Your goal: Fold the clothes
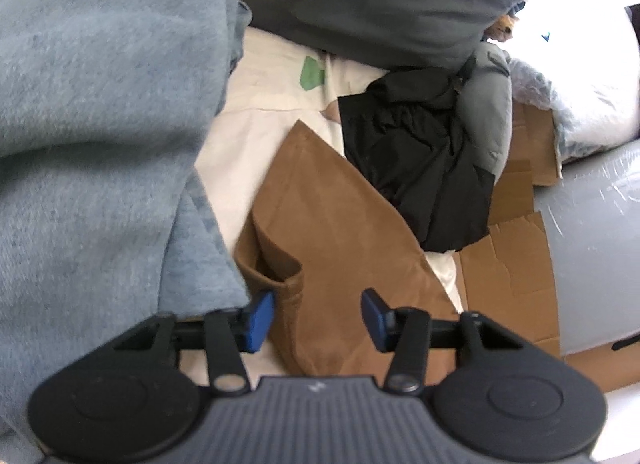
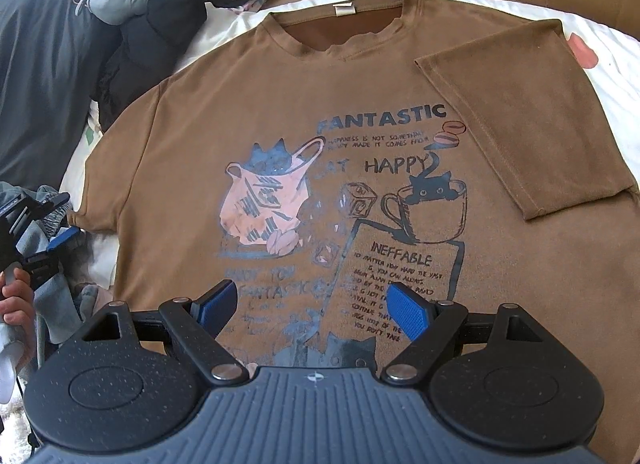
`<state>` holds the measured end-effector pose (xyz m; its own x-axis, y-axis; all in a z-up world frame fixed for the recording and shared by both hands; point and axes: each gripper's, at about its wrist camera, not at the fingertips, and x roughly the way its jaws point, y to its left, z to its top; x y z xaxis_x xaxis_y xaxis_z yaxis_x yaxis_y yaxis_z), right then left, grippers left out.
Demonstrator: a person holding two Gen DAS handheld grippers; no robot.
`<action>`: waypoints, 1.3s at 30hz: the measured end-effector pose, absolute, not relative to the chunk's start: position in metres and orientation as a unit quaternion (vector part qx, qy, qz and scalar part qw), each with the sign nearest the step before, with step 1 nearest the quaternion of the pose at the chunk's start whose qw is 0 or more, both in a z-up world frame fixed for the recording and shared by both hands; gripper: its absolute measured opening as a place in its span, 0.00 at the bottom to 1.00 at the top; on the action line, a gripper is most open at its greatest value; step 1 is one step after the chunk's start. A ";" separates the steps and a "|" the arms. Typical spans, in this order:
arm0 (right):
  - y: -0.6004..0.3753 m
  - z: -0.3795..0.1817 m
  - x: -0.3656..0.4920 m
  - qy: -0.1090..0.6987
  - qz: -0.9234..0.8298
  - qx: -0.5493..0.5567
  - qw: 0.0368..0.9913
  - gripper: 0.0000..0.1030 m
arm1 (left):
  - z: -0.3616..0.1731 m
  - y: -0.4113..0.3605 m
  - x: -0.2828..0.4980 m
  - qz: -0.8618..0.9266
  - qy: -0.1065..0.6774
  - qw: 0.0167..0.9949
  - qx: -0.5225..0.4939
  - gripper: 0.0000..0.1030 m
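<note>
The brown T-shirt [image 2: 280, 112] lies flat in the frame centre, one sleeve [image 2: 528, 120] folded in at upper right. Both claws, left [image 1: 318, 320] and right [image 2: 316, 310], stand apart, holding nothing.

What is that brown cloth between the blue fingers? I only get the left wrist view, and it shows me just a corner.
Observer: It is a brown T-shirt, lying print side up on the white sheet.
Operator: Has any folding been done on it?
Observer: Yes. The sleeve on the right of the right wrist view is turned in over the chest.
Operator: And the other gripper?
Observer: The right gripper is open over the shirt's lower print, holding nothing.
Operator: Is mine gripping?
Observer: No, the left gripper is open at the other sleeve.
</note>
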<state>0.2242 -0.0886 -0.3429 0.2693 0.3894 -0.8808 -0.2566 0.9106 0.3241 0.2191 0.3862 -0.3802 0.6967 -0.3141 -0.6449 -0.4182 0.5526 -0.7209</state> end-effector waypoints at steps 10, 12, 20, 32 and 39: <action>-0.076 -0.342 0.226 0.567 0.217 0.053 0.793 0.84 | -0.383 0.387 0.222 0.055 0.403 0.789 -0.460 0.33; -0.074 -0.342 0.226 0.567 0.219 0.053 0.793 0.84 | -0.384 0.387 0.223 0.064 0.407 0.789 -0.456 0.27; -0.057 -0.346 0.230 0.564 0.238 0.057 0.788 0.84 | -0.386 0.396 0.217 0.063 0.410 0.781 -0.468 0.11; 0.016 -0.357 0.238 0.548 0.358 0.054 0.754 0.42 | -0.345 0.384 0.226 0.029 0.395 0.820 -0.414 0.09; 0.064 -0.359 0.247 0.533 0.414 0.041 0.737 0.24 | -0.330 0.377 0.236 0.005 0.388 0.832 -0.397 0.08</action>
<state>0.2466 0.0643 -0.3587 0.0900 0.6536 -0.7514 -0.5657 0.6545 0.5016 0.2359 0.3766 -0.3298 0.6996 -0.2997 -0.6486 -0.3155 0.6850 -0.6567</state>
